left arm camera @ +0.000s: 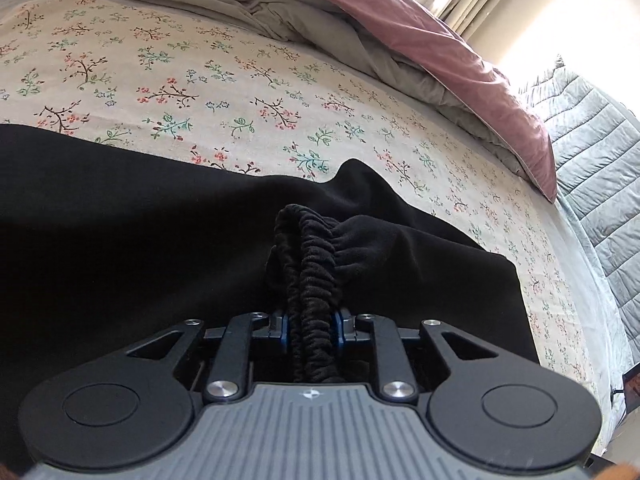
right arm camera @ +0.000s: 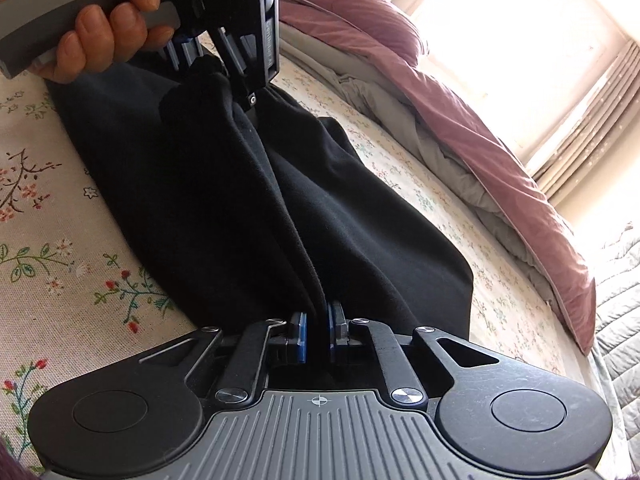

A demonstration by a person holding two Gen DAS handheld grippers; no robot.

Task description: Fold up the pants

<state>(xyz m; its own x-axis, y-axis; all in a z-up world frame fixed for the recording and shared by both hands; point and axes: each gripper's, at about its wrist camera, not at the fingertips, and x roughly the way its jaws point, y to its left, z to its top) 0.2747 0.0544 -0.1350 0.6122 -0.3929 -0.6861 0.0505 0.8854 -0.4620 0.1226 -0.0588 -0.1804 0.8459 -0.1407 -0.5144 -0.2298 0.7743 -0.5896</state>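
Black pants (left arm camera: 120, 240) lie on a floral bedsheet (left arm camera: 180, 80). My left gripper (left arm camera: 312, 326) is shut on the bunched elastic waistband (left arm camera: 316, 264) of the pants. My right gripper (right arm camera: 317, 332) is shut on the black fabric of the pants (right arm camera: 248, 200) at their other end. The cloth runs taut between the two grippers. In the right wrist view the left gripper (right arm camera: 200, 56) shows at the top, held by a hand (right arm camera: 104, 40), with the waistband gathered in its fingers.
A pink and grey duvet (left arm camera: 440, 64) is heaped along the far side of the bed. A grey quilted cover (left arm camera: 592, 152) lies at the right edge. A bright window with curtains (right arm camera: 540, 48) is beyond the bed.
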